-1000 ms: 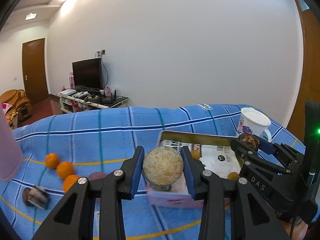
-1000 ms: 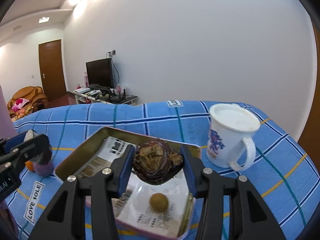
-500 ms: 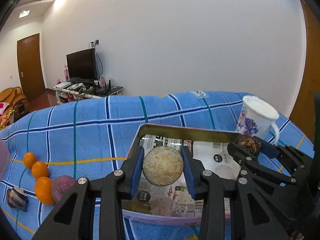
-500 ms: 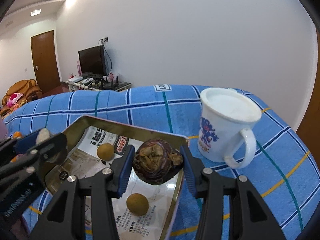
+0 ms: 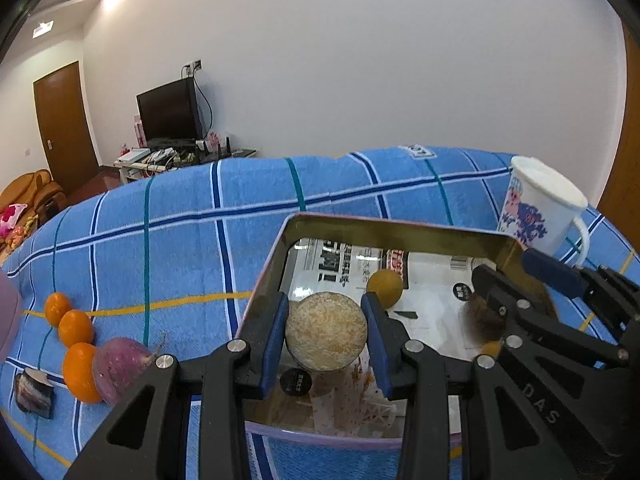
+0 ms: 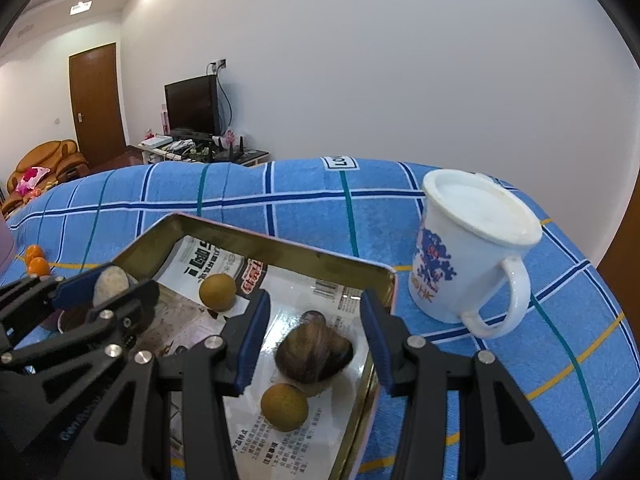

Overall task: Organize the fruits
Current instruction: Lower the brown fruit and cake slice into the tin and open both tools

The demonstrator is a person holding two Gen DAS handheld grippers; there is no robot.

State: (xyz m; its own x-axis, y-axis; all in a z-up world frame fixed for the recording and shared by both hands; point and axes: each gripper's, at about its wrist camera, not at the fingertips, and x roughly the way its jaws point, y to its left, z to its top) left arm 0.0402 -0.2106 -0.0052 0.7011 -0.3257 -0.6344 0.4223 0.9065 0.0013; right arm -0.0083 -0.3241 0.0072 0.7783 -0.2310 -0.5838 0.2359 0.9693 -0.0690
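Observation:
My left gripper (image 5: 325, 332) is shut on a round beige fruit (image 5: 326, 331) and holds it over the near left part of the metal tray (image 5: 384, 226). My right gripper (image 6: 314, 336) is open over the tray's (image 6: 280, 240) right side. A dark brown fruit (image 6: 312, 352) lies in the tray between and below its jaws, blurred. Two small brown round fruits (image 6: 218, 286) (image 6: 284, 406) lie on the printed paper in the tray. The right gripper (image 5: 508, 292) also shows in the left wrist view, and the left gripper (image 6: 104, 284) shows in the right wrist view.
A white mug (image 6: 472, 248) with blue print stands right of the tray on the blue checked cloth (image 5: 180, 232). Left of the tray lie three oranges (image 5: 74, 326), a purple round fruit (image 5: 120, 364) and a dark cut piece (image 5: 34, 390). A pink object (image 5: 8, 316) is at the left edge.
My right gripper has opened and the dark brown fruit has dropped into the tray. Both grippers have moved forward and lower over the tray. The left still holds the beige fruit.

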